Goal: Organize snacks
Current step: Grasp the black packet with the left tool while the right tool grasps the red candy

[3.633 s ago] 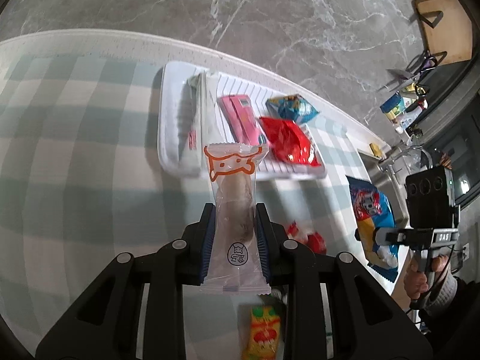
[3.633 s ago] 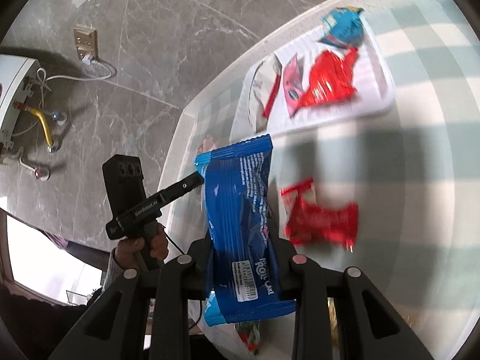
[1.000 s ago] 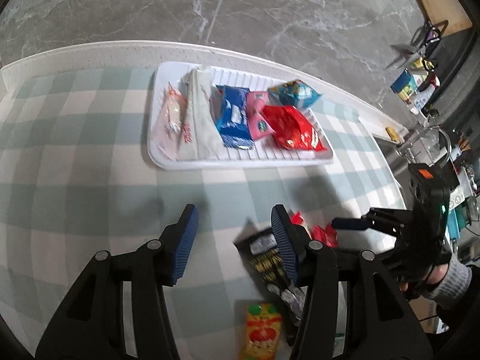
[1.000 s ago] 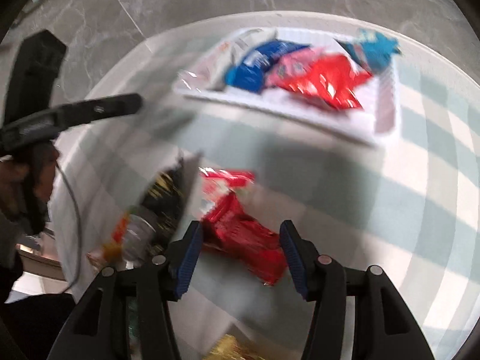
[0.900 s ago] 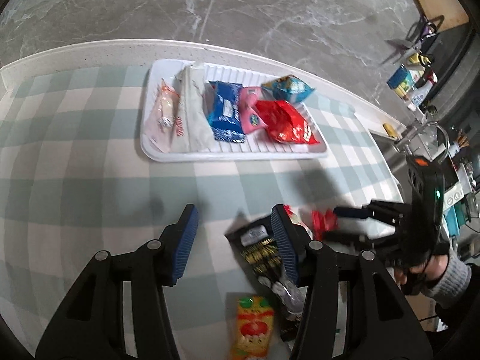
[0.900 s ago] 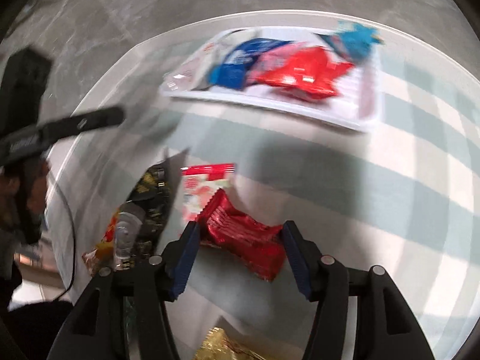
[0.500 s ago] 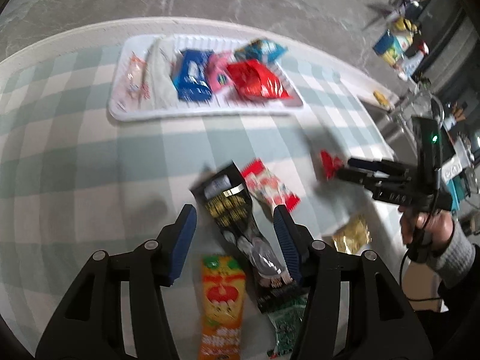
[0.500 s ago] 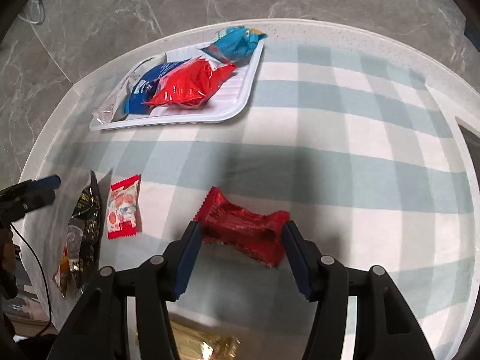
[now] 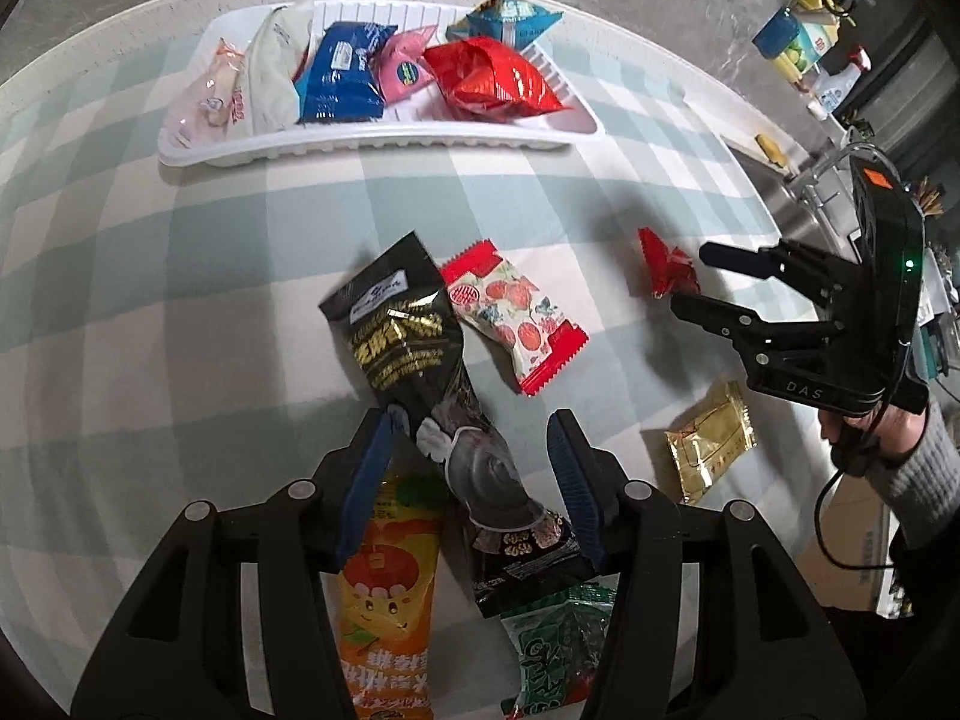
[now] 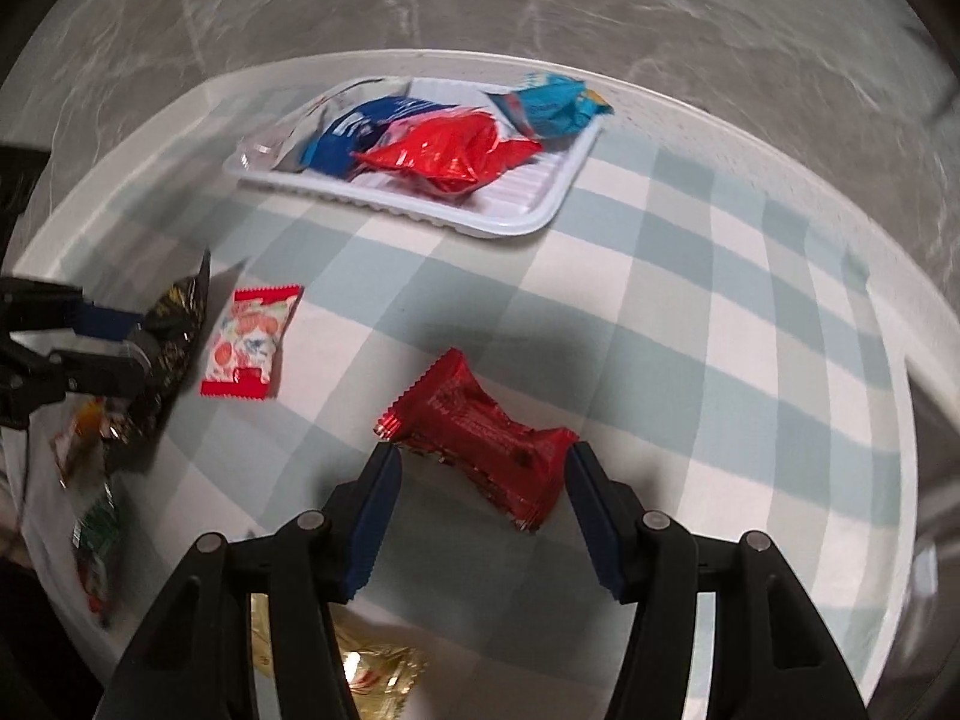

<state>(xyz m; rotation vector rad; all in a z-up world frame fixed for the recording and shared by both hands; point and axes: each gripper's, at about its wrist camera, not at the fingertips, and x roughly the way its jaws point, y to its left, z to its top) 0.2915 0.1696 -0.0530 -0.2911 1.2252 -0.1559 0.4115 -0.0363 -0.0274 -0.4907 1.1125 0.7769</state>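
A white tray (image 9: 372, 147) at the far side of the checked table holds several snack packets; it also shows in the right wrist view (image 10: 516, 213). My left gripper (image 9: 474, 426) is open, its fingers on either side of a long black snack bag (image 9: 420, 360) lying on the table. My right gripper (image 10: 477, 462) is open around a red snack packet (image 10: 480, 426) on the table; this packet also shows in the left wrist view (image 9: 666, 264).
A red-and-white strawberry packet (image 9: 516, 318) lies beside the black bag. An orange packet (image 9: 381, 588), a green packet (image 9: 558, 642) and a gold packet (image 9: 711, 438) lie near the table's front edge. A counter with bottles (image 9: 804, 42) is far right.
Both grippers put their earlier packets in the tray and came back open. The left has moved down over the black bag, the right has closed in on the red packet.
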